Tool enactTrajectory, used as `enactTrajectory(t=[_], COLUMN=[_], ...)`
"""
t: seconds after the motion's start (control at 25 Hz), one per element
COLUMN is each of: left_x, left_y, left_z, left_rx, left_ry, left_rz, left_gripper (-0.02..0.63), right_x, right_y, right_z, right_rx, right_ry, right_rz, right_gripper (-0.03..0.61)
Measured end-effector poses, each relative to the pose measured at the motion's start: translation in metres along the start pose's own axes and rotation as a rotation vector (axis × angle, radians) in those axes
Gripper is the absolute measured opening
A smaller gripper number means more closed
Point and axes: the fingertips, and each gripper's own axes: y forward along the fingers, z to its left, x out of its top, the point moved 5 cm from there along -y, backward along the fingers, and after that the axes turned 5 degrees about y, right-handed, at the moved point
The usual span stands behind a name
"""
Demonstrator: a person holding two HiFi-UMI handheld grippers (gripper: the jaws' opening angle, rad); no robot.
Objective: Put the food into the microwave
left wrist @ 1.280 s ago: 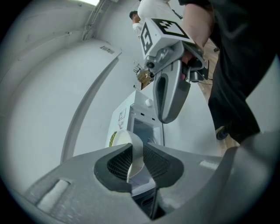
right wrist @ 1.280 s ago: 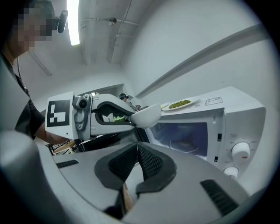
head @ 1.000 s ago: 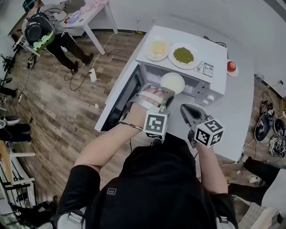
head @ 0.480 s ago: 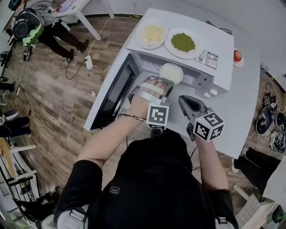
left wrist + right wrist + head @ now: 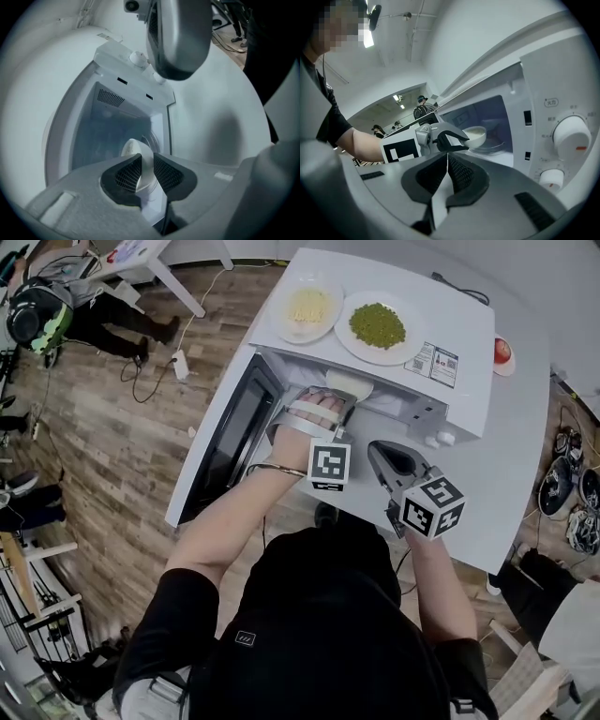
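A white bowl of pale food (image 5: 349,384) sits in the mouth of the white microwave (image 5: 450,399), half hidden under its top. My left gripper (image 5: 339,401) is shut on the bowl's near rim; in the left gripper view the pads pinch the rim (image 5: 142,164) in front of the cavity (image 5: 112,133). In the right gripper view the bowl (image 5: 477,135) hangs just above the turntable, with the left gripper (image 5: 451,139) on it. My right gripper (image 5: 386,461) hovers before the control panel, shut and holding nothing (image 5: 447,161).
On the microwave's top stand a plate of yellow food (image 5: 307,307) and a plate of green peas (image 5: 378,324). The door (image 5: 228,442) hangs open to the left. Two knobs (image 5: 571,136) are at the right. A red fruit (image 5: 503,351) lies on the table behind.
My left gripper has sunk and gone forward with the bowl, from in front of the opening into the cavity's mouth. The right gripper has dropped a little.
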Motion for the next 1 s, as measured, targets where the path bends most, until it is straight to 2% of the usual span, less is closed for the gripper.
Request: enactTrajectory(t=[0.32,0.6,1.0], left_x=[-0.002,-0.005,-0.007], left_y=[0.025,0.046,0.065], left_z=[0.001,0.009,0.021], left_rx=[-0.025,-0.015,-0.104], left_ry=[0.011,-0.003,-0.014], left_rz=[0.003,-0.007,0.012], left_gripper=[0.084,0.086,0.086], right_x=[-0.005,-0.006,-0.004], right_y=[0.002,0.008,0.017], right_z=[-0.012,-0.018,-0.022], right_rx=[0.001,0.013,0.022], right_ry=[0.038,0.059,0.085], right_rz=[0.012,0.008,0.023], right_gripper=[0.017,0.017,0.017])
